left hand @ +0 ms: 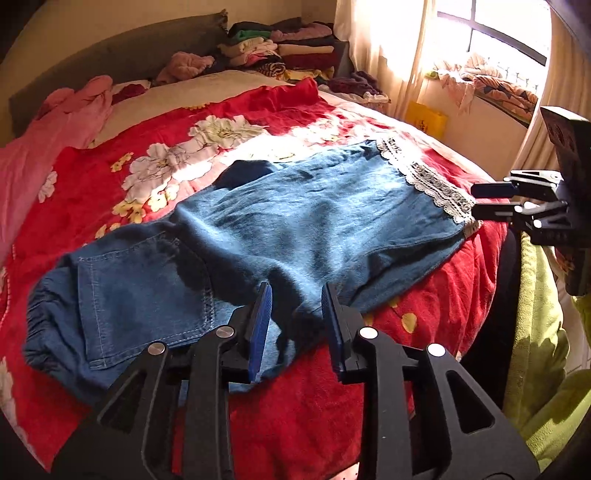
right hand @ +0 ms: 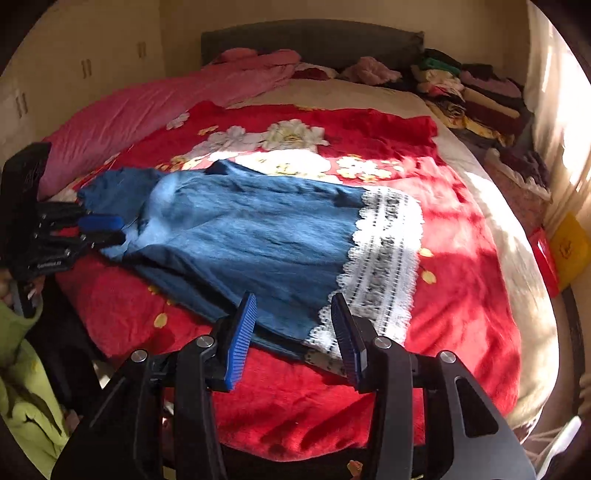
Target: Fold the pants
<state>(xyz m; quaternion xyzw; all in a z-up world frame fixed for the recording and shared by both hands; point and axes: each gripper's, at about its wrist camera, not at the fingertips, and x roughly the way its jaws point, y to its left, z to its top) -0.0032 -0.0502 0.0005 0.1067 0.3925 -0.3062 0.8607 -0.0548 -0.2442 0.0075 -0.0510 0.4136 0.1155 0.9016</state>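
A: Pants (left hand: 280, 221) – how do they look?

B: Blue denim, laid flat across the red floral blanket (left hand: 314, 417) on the bed, folded lengthwise w/ 1 leg over the other. Elastic gathered waist at 1 end, white lace trim (left hand: 428, 177) on the cuffs at the other. Back pocket (left hand: 147, 291) w/ pale stitching faces up near the waist. Fabric's a bit rumpled.

A: Claws?

B: Left gripper (left hand: 296, 321) spread apart, blue pads just over the near edge by the crotch area, not pinching anything. Right gripper (right hand: 293, 332) also spread, hovering by the lace cuff (right hand: 384, 254), nothing between the pads. No earlier pic, so can't speak to motion.

A: What does 1 view give that the other doesn't?

B: Left wrist cam shows the pocket & waistband (left hand: 40, 317) close up, plus a sunlit window (left hand: 491, 33) w/ curtains. Right wrist cam misses the pocket; it shows the lace up close & cupboard doors (right hand: 51, 92) on the far wall. Both catch the folded clothes stack (left hand: 288, 48) by the headboard, the pink pillow (right hand: 147, 107), and a yellow-green sleeve (right hand: 26, 387) at the edge.
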